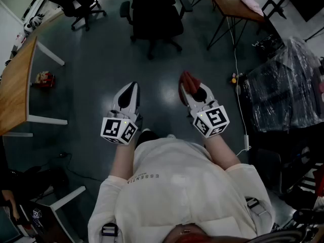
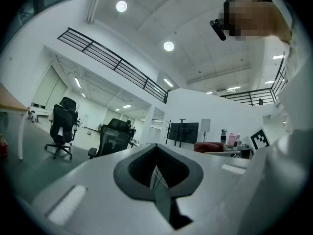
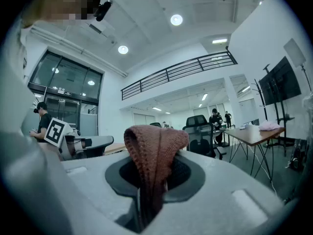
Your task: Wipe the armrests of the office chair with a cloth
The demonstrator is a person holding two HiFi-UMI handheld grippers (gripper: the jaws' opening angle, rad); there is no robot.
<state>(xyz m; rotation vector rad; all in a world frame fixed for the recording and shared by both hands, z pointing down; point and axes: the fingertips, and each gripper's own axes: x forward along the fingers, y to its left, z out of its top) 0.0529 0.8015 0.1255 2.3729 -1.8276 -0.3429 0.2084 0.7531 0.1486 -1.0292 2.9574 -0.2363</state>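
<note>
rust-red knit cloth (image 3: 155,151) sits pinched in the right gripper (image 1: 192,92), its jaws pressed together on a folded bunch so that a ribbed, soft loop stands up past the tips. held that way, the loop is the part that would meet an armrest first, and the hard grey plastic of the jaws stays behind it; that reads as a grip chosen for wiping, not for carrying alone.

the left gripper (image 1: 130,92) has its jaws closed on each other with nothing between them, only the dark rubbery lining showing around the seam. it hangs level with the right one, both low in front of the person's body and pointing away, which suits walking or waiting more than working. judged from this, it is free to steady the chair later.

the office chair (image 1: 154,14) stands far ahead on the dark, glossy floor (image 1: 101,70), well apart from both grippers. it is black, with a mesh-looking back, a star base on castors and 2 padded armrests, 1 on its left (image 1: 125,9) and 1 on its right (image 1: 186,5). no wiping has begun; the gap must be closed first.

a 2nd black chair (image 1: 76,4) stands far left, a wooden table (image 1: 15,85) runs along the left side, and a bulky thing wrapped in crinkled clear plastic (image 1: 288,85) sits at the right.
</note>
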